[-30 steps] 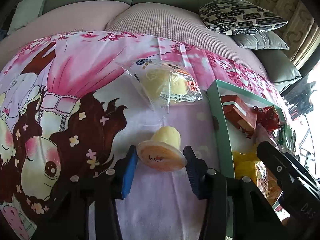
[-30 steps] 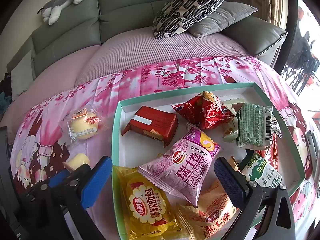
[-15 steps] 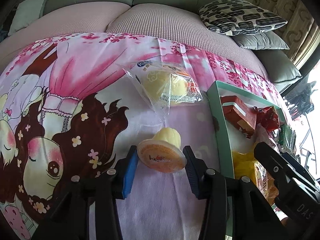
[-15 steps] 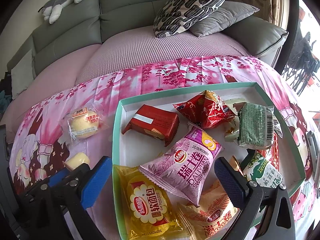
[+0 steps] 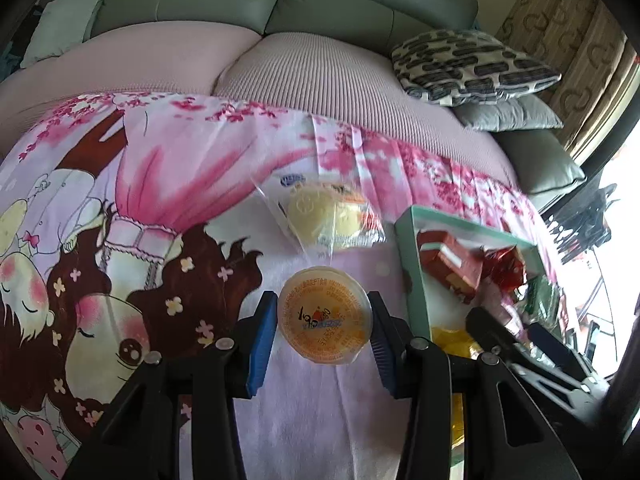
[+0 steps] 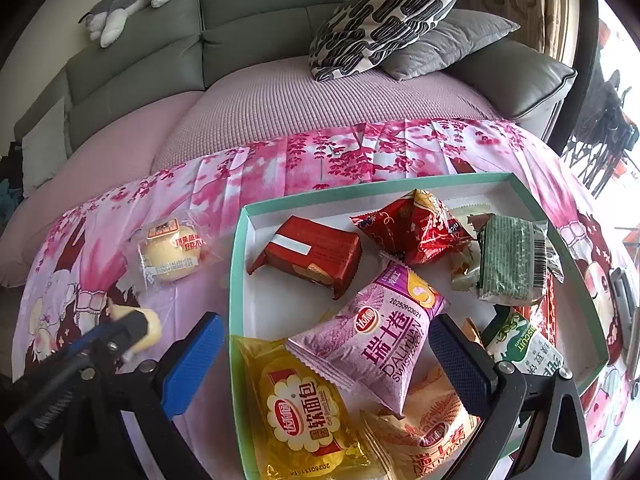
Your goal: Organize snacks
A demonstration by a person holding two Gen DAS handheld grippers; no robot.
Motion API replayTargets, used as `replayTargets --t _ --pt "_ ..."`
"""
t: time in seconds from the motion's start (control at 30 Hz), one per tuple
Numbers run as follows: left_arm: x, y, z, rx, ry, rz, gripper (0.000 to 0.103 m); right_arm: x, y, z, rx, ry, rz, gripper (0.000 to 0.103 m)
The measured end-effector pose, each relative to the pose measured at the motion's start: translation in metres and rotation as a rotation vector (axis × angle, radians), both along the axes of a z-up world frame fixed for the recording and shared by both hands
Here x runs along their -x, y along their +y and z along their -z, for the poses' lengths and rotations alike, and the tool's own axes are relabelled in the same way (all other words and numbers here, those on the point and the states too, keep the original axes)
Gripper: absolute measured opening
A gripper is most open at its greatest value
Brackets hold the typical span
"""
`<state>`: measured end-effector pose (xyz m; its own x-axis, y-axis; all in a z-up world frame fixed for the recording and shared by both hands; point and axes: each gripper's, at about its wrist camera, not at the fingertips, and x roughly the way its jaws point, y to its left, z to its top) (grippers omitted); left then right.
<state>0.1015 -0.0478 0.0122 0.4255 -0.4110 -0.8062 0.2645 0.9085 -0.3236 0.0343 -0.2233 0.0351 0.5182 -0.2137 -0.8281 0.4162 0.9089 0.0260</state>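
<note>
jelly cup [image 5: 324, 315] gripped between left gripper [image 5: 323, 330] pads

I count one tray [image 6: 400, 194]. Inside it I see seven packets: one dark red [image 6: 316, 254], one shiny red [image 6: 416, 228], one green [image 6: 512, 260], one purple [image 6: 384, 336], one yellow [image 6: 304, 412], one orange [image 6: 436, 436] and one white-green [image 6: 528, 354]. Outside the tray I count two snacks: one wrapped bun [image 6: 172, 256] and one jelly cup [image 5: 324, 316]. Two cushions [image 6: 384, 20] lie on the sofa [image 6: 248, 12], and one plush toy [image 6: 128, 0].
</note>
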Motion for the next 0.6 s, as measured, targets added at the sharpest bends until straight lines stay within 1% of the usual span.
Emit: replayTargets --t 0.13,0.3,0.37,0.6 --pt "-0.007 0.011 -0.003 0.027 0.001 -0.027 0.046 -0.004 0.003 0.000 0.016 0.007 -0.005 0.103" --pt "-0.018 0.028 -0.004 0.048 0.006 -0.079 0.046 -0.015 0.014 -0.001 0.040 0.008 -0.040 0.103" --pt "-0.021 0.034 -0.005 0.055 0.002 -0.097 0.046 -0.022 0.023 -0.002 0.050 0.003 -0.069 0.103" --pt "-0.038 0.064 -0.002 0.072 0.006 -0.194 0.046 -0.055 0.057 -0.008 0.016 -0.058 -0.207 0.102"
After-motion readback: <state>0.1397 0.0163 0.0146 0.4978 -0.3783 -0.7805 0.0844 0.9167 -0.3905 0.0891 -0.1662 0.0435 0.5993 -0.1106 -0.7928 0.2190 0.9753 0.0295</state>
